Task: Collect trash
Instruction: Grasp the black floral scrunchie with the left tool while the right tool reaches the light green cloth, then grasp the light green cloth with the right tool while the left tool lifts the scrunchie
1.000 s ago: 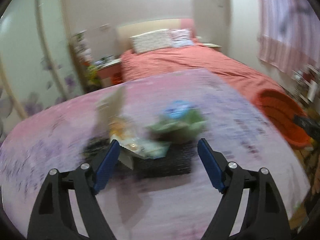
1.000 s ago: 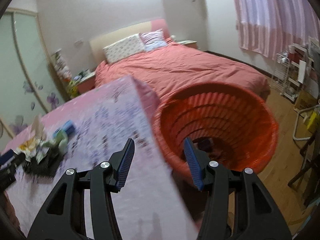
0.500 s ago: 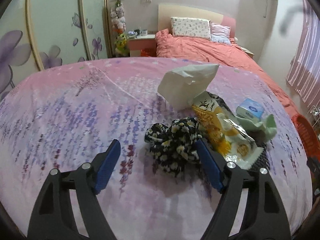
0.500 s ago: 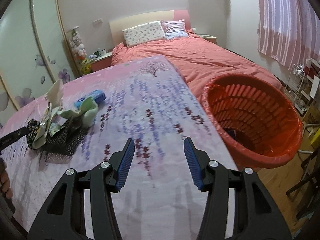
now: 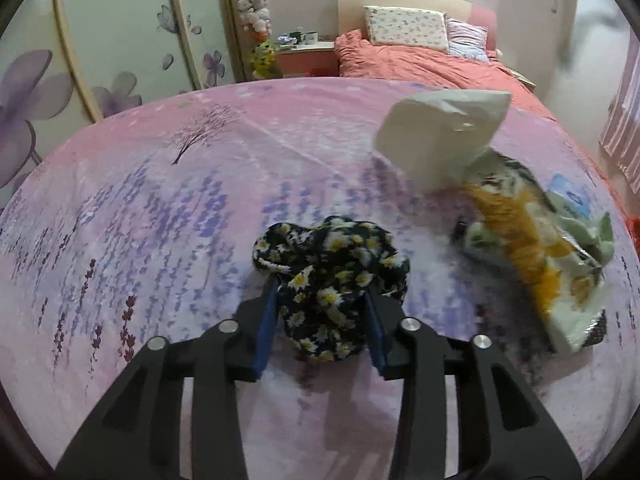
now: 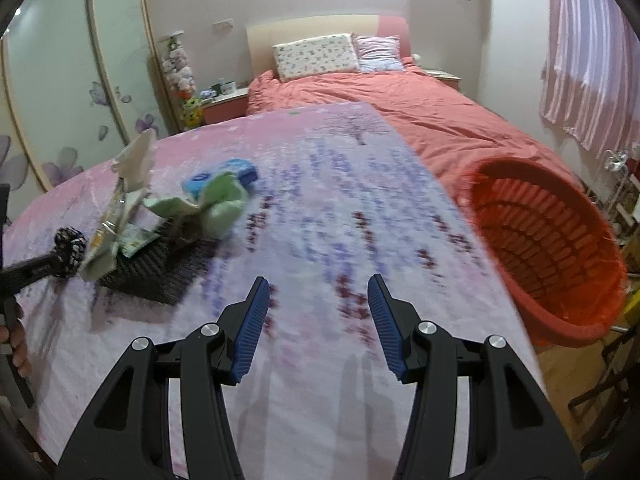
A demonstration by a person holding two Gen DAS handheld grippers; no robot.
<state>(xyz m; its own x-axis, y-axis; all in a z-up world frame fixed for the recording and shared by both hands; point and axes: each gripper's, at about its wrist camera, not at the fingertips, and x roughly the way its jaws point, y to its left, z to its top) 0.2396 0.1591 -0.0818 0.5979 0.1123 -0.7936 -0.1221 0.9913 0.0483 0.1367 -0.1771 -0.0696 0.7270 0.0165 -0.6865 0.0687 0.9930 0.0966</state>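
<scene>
A black cloth scrunchie with daisy print [image 5: 332,256] lies on the lavender-print tablecloth [image 5: 160,216]. My left gripper [image 5: 320,286] has it between its blue pads, which touch both sides while the jaws are closing. Right of it lies a pile: a white crumpled paper bag [image 5: 440,136], a yellow snack wrapper [image 5: 532,264], a blue tissue pack [image 5: 568,200] and a pale green bag [image 6: 216,208] over a black mesh piece [image 6: 160,268]. My right gripper [image 6: 318,280] hangs open above the bare cloth, right of the pile, with nothing between its fingers.
An orange slatted basket [image 6: 548,248] stands on the floor past the table's right edge. A bed with a coral cover [image 6: 400,104] lies behind the table. Wardrobe doors with a flower print [image 5: 100,40] are at the left. A hand [image 6: 16,344] shows at the left edge.
My left gripper came down around the daisy-print scrunchie and its jaws narrowed onto it. The right gripper swung left, from over the orange basket to over the table.
</scene>
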